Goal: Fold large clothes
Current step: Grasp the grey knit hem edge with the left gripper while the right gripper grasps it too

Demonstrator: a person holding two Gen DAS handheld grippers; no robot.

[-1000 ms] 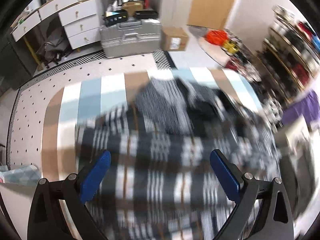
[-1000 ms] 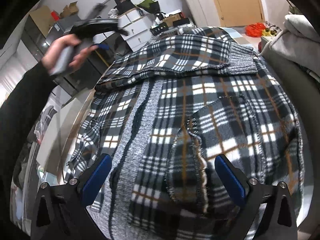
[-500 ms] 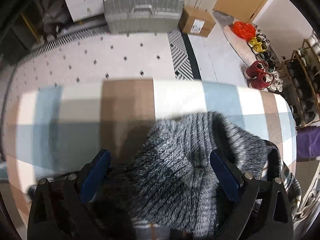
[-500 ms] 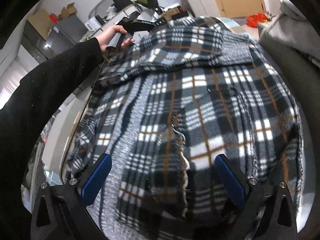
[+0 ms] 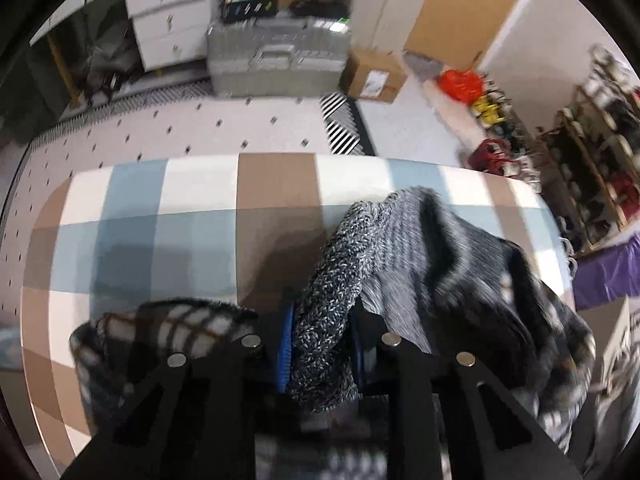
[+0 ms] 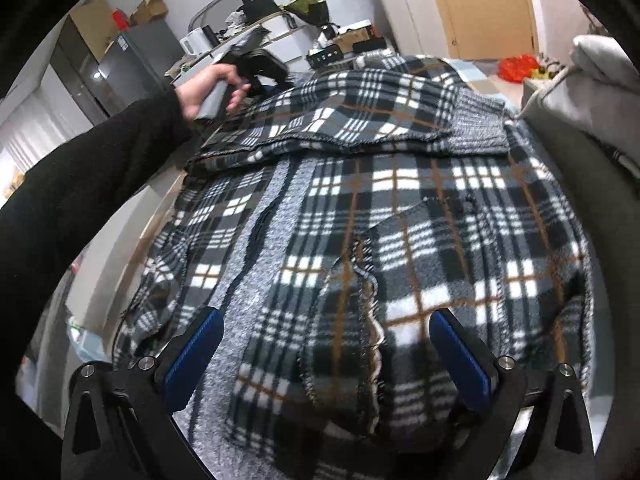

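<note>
A large black, white and orange plaid fleece jacket (image 6: 400, 208) with grey knit trim lies spread over a table covered in a blue, brown and white checked cloth (image 5: 200, 208). My left gripper (image 5: 320, 354) is at the jacket's far edge. Its jaws are closing, and the blue pads (image 5: 284, 352) press on a bunched grey knit part (image 5: 332, 312). In the right wrist view, a hand (image 6: 208, 88) in a black sleeve holds that gripper far left. My right gripper (image 6: 328, 360) hovers open over the jacket's near part, above a patch pocket (image 6: 400, 280), gripping nothing.
Beyond the table's far edge lies a dotted rug (image 5: 180, 128) with a silver case (image 5: 276, 64), a cardboard box (image 5: 374, 76) and white drawers (image 5: 168, 28). A shoe rack (image 5: 592, 152) stands at the right. A grey cushion (image 6: 592, 92) lies right of the jacket.
The left gripper swept from above the plaid fabric to the jacket's far edge, dropped, and went from wide open to shut on the grey knit part. The right gripper stayed still and open.
</note>
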